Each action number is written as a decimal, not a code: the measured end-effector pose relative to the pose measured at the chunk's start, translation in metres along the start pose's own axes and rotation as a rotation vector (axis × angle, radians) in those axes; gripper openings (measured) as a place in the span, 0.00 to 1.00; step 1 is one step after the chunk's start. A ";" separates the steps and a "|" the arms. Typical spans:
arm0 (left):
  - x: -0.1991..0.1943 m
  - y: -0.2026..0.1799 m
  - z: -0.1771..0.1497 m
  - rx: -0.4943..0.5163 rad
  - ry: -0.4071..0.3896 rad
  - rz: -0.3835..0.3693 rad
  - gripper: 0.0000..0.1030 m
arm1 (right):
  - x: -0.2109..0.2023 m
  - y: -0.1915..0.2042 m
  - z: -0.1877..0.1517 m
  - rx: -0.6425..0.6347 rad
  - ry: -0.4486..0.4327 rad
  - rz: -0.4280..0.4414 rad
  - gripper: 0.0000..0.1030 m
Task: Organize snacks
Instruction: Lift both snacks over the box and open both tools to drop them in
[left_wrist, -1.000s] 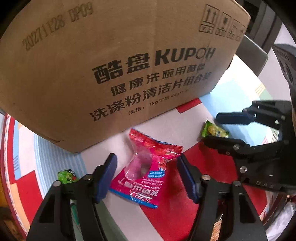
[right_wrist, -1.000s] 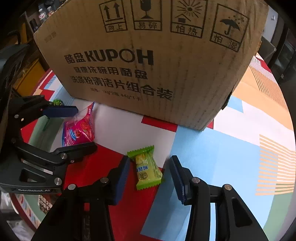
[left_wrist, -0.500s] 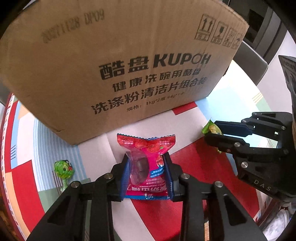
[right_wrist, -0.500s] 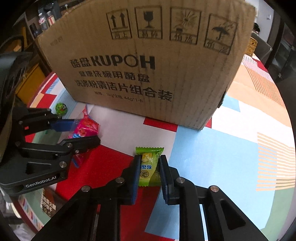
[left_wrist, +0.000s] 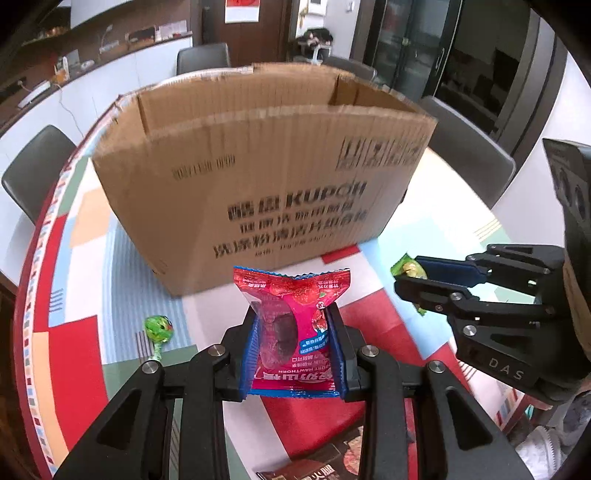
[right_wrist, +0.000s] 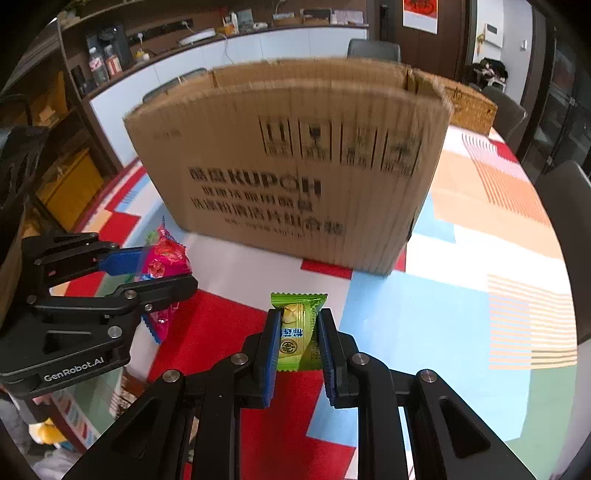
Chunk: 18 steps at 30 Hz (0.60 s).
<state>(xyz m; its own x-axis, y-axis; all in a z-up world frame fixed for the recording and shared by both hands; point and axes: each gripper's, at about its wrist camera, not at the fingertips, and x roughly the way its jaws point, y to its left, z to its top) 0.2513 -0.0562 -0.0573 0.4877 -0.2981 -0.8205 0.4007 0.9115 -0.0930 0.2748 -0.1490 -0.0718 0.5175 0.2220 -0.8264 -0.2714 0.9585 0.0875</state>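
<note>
Centrally in the left wrist view, the left gripper (left_wrist: 293, 347) has its blue ribbed jaws pinching a glossy red snack packet (left_wrist: 291, 325), whose crimped, zigzag-cut top edge fans out above the jaws while a dark round sweet shows through a clear window in the film. Behind it, filling the middle of the frame, stands an open-topped corrugated cardboard box (left_wrist: 266, 177), matte brown with black printing on its near face, its lettering blurred. At the right edge of the same view the right gripper (left_wrist: 417, 278) has its jaws closed on a small green candy packet (left_wrist: 406, 266). From the right wrist view that green packet (right_wrist: 298, 332) sits upright between the blue serrated pads, shiny plastic with a yellow panel and a saw-toothed seal at its top. Both packets appear to be held above the tabletop (right_wrist: 461, 295), which wears a smooth cloth of flat red, pale blue, white and orange-striped blocks. At the lower left of the left wrist view a green round-headed lollipop (left_wrist: 158, 328) lies on the cloth, well apart from the box.
</note>
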 end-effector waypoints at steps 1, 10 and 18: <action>-0.006 -0.002 0.002 0.001 -0.015 0.000 0.32 | -0.004 0.000 0.002 0.002 -0.010 0.005 0.21; -0.052 0.001 0.027 0.003 -0.144 0.021 0.32 | -0.046 0.008 0.020 0.012 -0.135 0.033 0.21; -0.086 -0.001 0.055 0.024 -0.268 0.051 0.32 | -0.067 0.016 0.047 0.014 -0.252 0.035 0.21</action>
<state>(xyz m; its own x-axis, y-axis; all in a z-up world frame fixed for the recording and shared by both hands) 0.2519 -0.0469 0.0448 0.6945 -0.3189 -0.6450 0.3866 0.9214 -0.0393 0.2736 -0.1398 0.0115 0.6946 0.2910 -0.6579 -0.2824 0.9514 0.1227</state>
